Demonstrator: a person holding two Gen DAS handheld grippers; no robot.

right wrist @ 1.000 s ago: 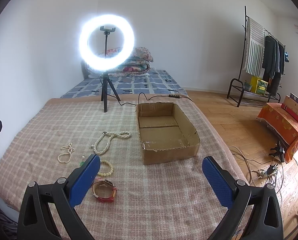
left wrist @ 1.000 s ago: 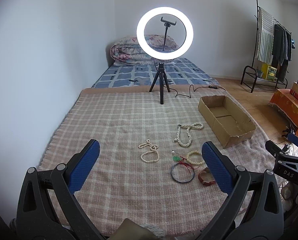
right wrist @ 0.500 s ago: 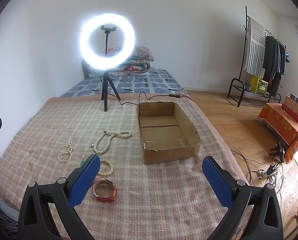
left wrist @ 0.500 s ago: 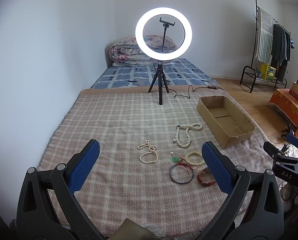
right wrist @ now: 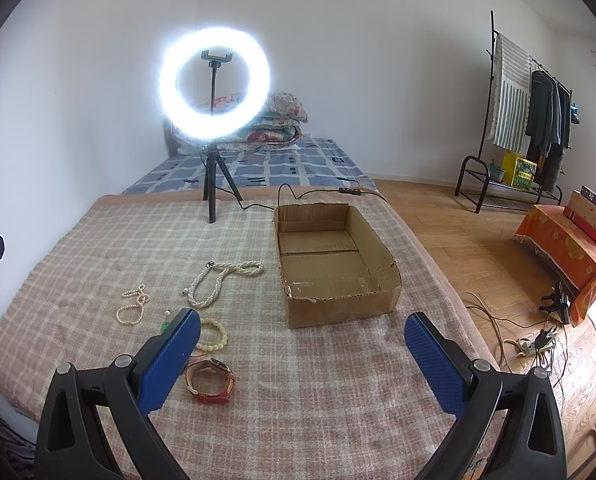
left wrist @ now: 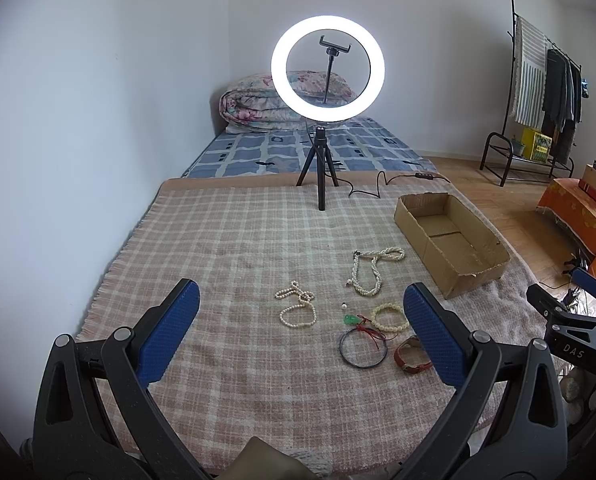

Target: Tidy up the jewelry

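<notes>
a: where does the jewelry lie?

b: loose on the plaid blanket (left wrist: 226, 240), gathered toward its near right part, just left of the cardboard box (right wrist: 338, 304). the long pearl necklace (left wrist: 372, 268) is farthest back, the small pearl strand (left wrist: 296, 307) to its left, then the yellow bead bracelet (left wrist: 390, 317), the green pendant on red cord (left wrist: 354, 320), the dark bangle (left wrist: 363, 347) and the red-strapped watch (right wrist: 212, 380) nearest the front edge.

a: and the box?

b: empty, open side up, by the blanket's right edge. i'd judge it is the place the pieces are meant to go, set close so each carry is short.

a: the grippers?

b: the left gripper (left wrist: 300, 330) hangs above the near edge with its jaws spread wide and nothing between them. the right gripper (right wrist: 302, 358) is the same, wide apart and bare, facing the box with the watch just inside its left finger. both look poised for a first pick; no piece is in the box yet.

a: the lamp?

b: the ring light (left wrist: 327, 68) stands at the far edge, clear of the work, likely just for lighting.
</notes>
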